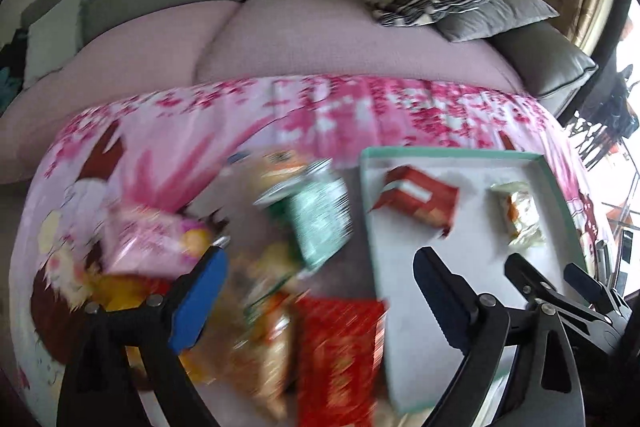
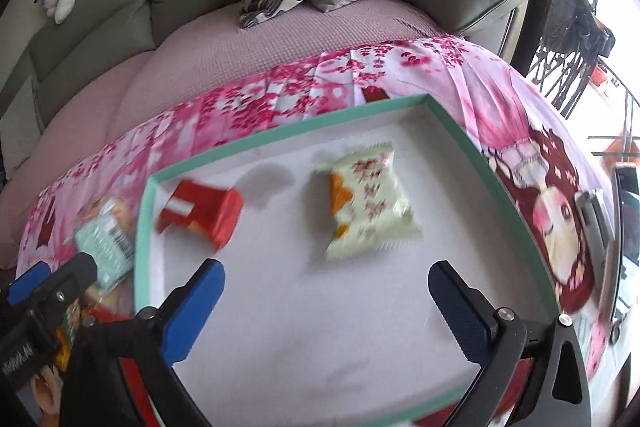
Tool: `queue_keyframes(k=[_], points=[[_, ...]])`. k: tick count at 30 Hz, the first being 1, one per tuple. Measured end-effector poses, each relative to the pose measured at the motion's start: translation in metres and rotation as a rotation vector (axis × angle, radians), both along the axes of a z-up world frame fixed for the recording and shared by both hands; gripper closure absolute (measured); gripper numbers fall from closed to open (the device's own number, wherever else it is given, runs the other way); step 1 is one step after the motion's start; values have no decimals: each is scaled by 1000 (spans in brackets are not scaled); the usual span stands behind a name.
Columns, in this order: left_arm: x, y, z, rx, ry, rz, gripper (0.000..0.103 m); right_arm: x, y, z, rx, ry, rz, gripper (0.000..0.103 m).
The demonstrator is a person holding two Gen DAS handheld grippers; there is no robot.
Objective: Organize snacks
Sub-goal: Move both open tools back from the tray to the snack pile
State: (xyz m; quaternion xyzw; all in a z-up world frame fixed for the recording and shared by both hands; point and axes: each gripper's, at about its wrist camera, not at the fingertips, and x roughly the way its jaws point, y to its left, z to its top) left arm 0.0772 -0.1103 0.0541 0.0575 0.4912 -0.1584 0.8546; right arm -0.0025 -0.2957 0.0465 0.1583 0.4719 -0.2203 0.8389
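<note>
Right gripper [image 2: 326,291] held with fingers spread, nothing between them, above the tray [image 2: 280,141] | left gripper [image 1: 320,279] likewise spread and unloaded, over the loose snack pile [image 1: 280,287] beside the tray | white packet [image 2: 370,201] seen just ahead of right gripper, long axis running away from it | red packet [image 2: 204,213] lying ahead-left, tilted.

Black gripper arms, blue fingers [image 2: 192,311], silver screws
</note>
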Motion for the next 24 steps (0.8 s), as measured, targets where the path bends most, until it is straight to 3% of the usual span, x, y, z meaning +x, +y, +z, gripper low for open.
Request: queue_keyframes(k=[11, 24], points=[[-25, 75, -8, 13, 23, 77, 9, -15, 64, -1, 5, -22, 75, 0], [-30, 132, -16, -55, 38, 178, 9, -11, 124, 5, 2, -77, 168, 0]])
